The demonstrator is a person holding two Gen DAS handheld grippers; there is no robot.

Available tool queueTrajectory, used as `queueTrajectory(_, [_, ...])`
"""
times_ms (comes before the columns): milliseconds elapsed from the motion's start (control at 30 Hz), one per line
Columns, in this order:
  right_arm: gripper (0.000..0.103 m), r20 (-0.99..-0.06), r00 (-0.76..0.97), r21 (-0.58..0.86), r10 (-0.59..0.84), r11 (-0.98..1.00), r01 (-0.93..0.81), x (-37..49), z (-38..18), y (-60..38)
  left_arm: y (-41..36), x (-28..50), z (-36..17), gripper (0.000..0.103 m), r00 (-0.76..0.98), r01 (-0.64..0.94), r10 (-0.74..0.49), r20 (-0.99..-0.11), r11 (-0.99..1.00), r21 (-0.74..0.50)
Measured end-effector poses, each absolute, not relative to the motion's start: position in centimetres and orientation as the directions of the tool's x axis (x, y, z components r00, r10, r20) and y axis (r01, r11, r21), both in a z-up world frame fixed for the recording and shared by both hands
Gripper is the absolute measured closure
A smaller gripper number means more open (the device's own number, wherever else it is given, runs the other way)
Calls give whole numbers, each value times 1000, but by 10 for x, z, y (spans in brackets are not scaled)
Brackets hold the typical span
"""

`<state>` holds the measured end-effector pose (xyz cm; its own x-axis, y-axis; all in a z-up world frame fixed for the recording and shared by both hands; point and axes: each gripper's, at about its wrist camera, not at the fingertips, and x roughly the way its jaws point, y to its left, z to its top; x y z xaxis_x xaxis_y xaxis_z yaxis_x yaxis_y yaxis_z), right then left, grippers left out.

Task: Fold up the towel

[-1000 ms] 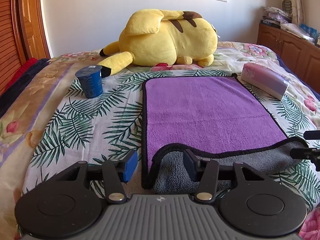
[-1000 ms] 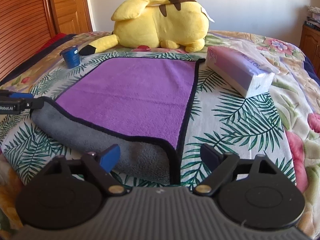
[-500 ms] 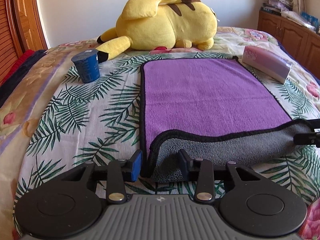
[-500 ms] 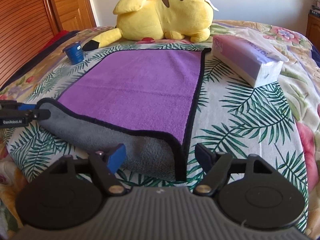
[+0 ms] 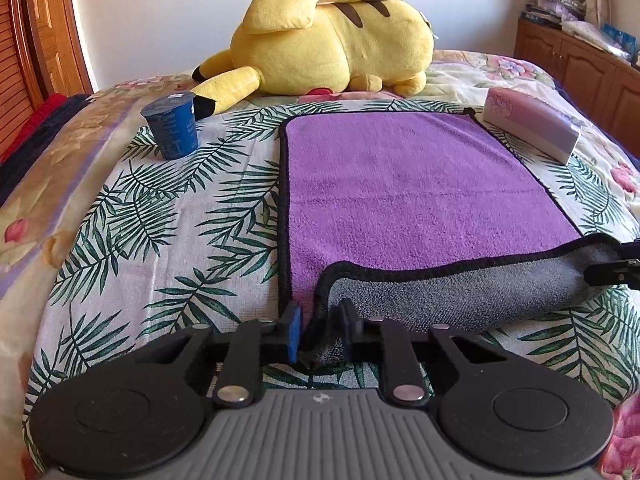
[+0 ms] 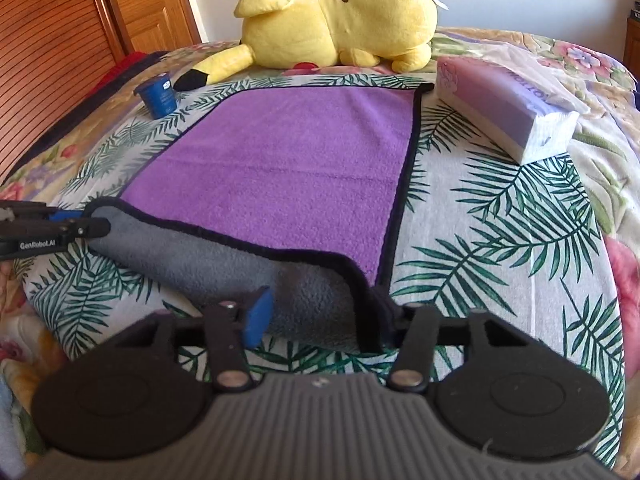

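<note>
A blue tapered plastic cup point(image 5: 172, 126) stands on the palm-leaf bedspread point(image 5: 160, 216), left of the purple fleece towel with black trim and grey underside point(image 5: 404, 184). The towel lies flat on the bed, its near edge turned over. The left gripper point(image 5: 320, 334) has its jaws clenched on the near-left corner; the right gripper point(image 6: 326, 314) has its jaws closing on the near-right corner. Behind lies a yellow plush toy point(image 5: 332, 38); a lilac tissue pack point(image 5: 532, 128) sits right of the towel.
</note>
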<state>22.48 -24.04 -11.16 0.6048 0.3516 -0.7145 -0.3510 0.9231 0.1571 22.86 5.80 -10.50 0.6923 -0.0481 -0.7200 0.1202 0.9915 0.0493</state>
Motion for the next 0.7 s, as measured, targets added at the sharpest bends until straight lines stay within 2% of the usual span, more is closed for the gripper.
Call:
queueTrajectory(167, [69, -729, 586, 157, 353, 920, -358, 227, -110, -243, 56, 228, -104, 103, 692, 143, -66, -719, 989, 47])
queueTrajectory(433, [83, -742, 571, 137, 351, 913, -384, 225, -110, -242, 53, 226, -105, 103, 688, 168, -80, -722, 984, 51])
queueTrajectory(500, [99, -738, 574, 138, 355, 912, -386, 225, -110, -242, 53, 225, -103, 103, 698, 175, -92, -711, 983, 45])
queueTrajectory(700, [99, -714, 604, 125, 355, 913, -389, 223, -106, -242, 52, 221, -89, 103, 736, 184, -119, -666, 982, 28])
